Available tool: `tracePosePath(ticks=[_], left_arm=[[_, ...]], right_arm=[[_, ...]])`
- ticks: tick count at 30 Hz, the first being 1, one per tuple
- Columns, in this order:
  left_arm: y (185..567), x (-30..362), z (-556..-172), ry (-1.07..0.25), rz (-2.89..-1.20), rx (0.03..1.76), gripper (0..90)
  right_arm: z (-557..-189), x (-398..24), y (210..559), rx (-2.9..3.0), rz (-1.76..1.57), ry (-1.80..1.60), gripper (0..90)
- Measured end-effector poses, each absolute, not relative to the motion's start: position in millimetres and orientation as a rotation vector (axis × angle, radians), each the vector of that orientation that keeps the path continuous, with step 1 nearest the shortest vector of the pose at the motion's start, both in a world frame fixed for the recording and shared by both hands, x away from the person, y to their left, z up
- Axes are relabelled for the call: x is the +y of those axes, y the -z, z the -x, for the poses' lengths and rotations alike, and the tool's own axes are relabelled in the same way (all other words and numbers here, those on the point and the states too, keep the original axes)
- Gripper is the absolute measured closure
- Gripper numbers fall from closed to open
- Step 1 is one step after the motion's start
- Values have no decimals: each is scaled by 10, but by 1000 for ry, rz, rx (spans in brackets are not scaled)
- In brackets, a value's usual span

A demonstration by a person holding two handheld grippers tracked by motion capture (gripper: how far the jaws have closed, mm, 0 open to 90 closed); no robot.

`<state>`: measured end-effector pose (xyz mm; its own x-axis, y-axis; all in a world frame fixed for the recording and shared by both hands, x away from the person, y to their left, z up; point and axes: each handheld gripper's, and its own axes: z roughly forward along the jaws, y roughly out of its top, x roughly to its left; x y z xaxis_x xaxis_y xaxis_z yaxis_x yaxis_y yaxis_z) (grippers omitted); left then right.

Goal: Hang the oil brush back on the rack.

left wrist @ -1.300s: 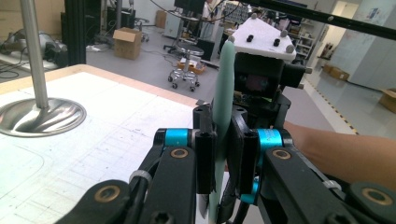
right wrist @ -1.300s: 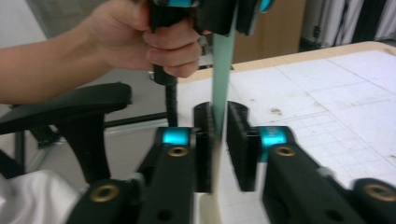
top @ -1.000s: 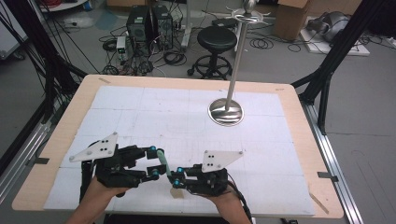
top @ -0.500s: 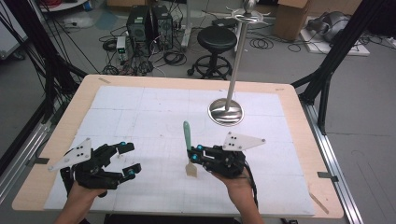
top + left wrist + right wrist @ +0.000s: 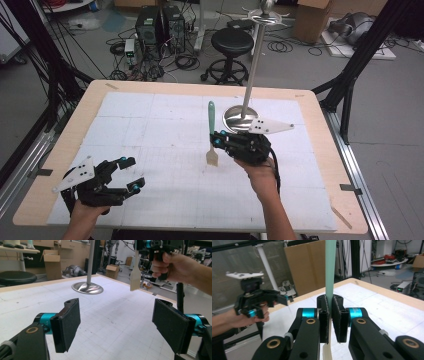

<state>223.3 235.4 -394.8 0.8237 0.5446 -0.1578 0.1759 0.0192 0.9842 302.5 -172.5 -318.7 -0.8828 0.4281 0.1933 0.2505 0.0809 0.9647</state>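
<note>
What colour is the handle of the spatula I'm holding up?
Pale mint green, on the cream-bladed spatula in the right claw; the right gripper view shows it best.

Left gripper [image 5: 127,174]: black frame, teal joints, black foam pads [image 5: 67,323], brass rivets, pale three-cornered plate on top. Right gripper [image 5: 330,322]: same build, black cable. Forearms bare, no sleeves.
</note>
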Motion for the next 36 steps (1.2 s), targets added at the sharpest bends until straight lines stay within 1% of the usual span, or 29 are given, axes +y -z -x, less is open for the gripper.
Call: tracePosePath(ticks=[13, 19, 36], left_arm=[[3958, 2346, -2209, -311, -1576, 573, 230], [3955, 2350, -2198, -330, -1577, 575, 230], [3946, 2390, -2191, -344, -1574, 587, 230]], right_arm=[[-3415, -1991, 2862, 2168, -710, -1931, 847], [-3607, -2135, 2737, 2142, -713, -1946, 846], [-4016, -2343, 2310, 2112, -702, -1942, 846]])
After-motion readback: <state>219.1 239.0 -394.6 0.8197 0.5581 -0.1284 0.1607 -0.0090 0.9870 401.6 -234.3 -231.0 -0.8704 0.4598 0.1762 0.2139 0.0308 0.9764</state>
